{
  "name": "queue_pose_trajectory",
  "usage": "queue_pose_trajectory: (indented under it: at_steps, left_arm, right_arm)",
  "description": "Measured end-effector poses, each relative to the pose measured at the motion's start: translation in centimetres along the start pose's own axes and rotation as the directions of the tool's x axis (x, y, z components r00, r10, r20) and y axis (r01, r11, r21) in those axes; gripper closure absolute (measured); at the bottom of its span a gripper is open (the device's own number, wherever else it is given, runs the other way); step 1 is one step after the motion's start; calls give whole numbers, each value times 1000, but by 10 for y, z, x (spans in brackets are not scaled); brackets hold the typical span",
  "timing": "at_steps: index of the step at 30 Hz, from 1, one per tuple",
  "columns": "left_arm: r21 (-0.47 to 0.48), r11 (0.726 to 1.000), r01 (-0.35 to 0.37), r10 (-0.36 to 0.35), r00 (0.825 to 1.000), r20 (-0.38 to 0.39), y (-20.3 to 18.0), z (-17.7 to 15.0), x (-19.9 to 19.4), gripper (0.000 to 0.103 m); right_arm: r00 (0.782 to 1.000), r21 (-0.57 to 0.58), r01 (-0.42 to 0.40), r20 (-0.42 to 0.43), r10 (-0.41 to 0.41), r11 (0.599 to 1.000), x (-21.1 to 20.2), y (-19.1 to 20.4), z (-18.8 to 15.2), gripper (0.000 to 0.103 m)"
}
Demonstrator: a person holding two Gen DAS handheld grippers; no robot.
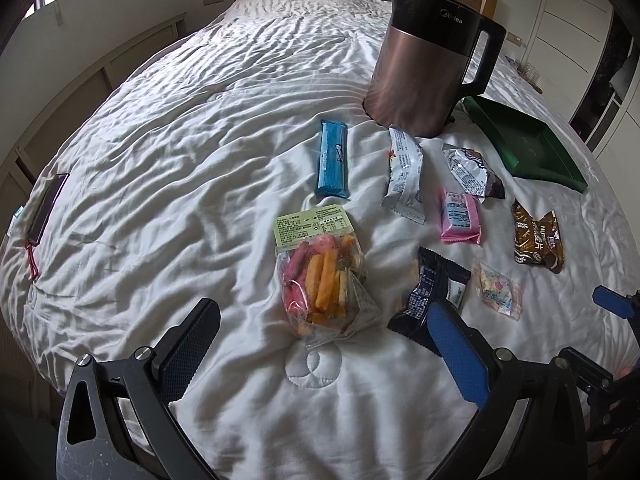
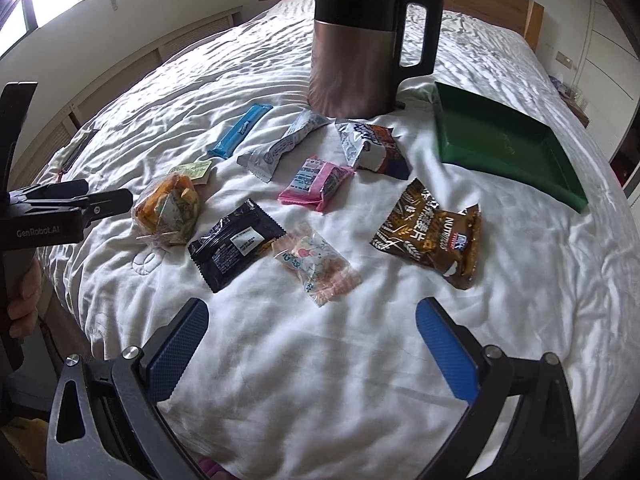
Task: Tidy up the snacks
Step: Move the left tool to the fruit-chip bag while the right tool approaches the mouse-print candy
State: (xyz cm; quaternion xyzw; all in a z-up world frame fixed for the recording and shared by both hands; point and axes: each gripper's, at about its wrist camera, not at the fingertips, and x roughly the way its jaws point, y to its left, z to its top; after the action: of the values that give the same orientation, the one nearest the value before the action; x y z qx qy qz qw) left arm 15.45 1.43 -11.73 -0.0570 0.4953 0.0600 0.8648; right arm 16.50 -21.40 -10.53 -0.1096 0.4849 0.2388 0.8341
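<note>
White bedspread (image 2: 280, 380) is carrying scattered snack packets (image 2: 316, 188), none in the green tray (image 2: 500, 148) yet. Left gripper (image 1: 324, 344) and right gripper (image 2: 312, 340) are hovering wide open, empty. Judging start: next needs closing on one packet.

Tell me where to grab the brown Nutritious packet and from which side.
Probably pinch the brown packet across its crimped near end, coming from above with the open right claw. It lies flat on the quilt, apart from the other snacks, so the raised, crinkled end by the green tray side gives an edge to nip.
</note>
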Motion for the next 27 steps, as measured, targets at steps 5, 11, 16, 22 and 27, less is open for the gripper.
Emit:
queue_pose_trajectory:
  at_steps: [5,11,16,22,27]
  left_arm:
    - [-6,1000,-13,13,1000,-21,-4,7,21,1]
    - [-28,999,-45,44,998,-47,-6,13,44,1]
    - [-51,996,-66,63,995,-73,-5,18,65,1]
    - [-58,995,-85,78,991,-104,-2,16,85,1]
    - [-35,996,-83,78,989,-128,-2,16,97,1]
  right_arm:
    - [998,-29,-57,-5,57,998,18,-1,7,0]
    - [986,-97,-168,-41,165,981,45,-6,13,0]
    - [969,-126,-243,-84,234,962,68,-11,20,0]
    - [953,-119,-296,-108,284,948,87,-16,23,0]
    - [946,-137,-311,-133,294,940,98,-17,25,0]
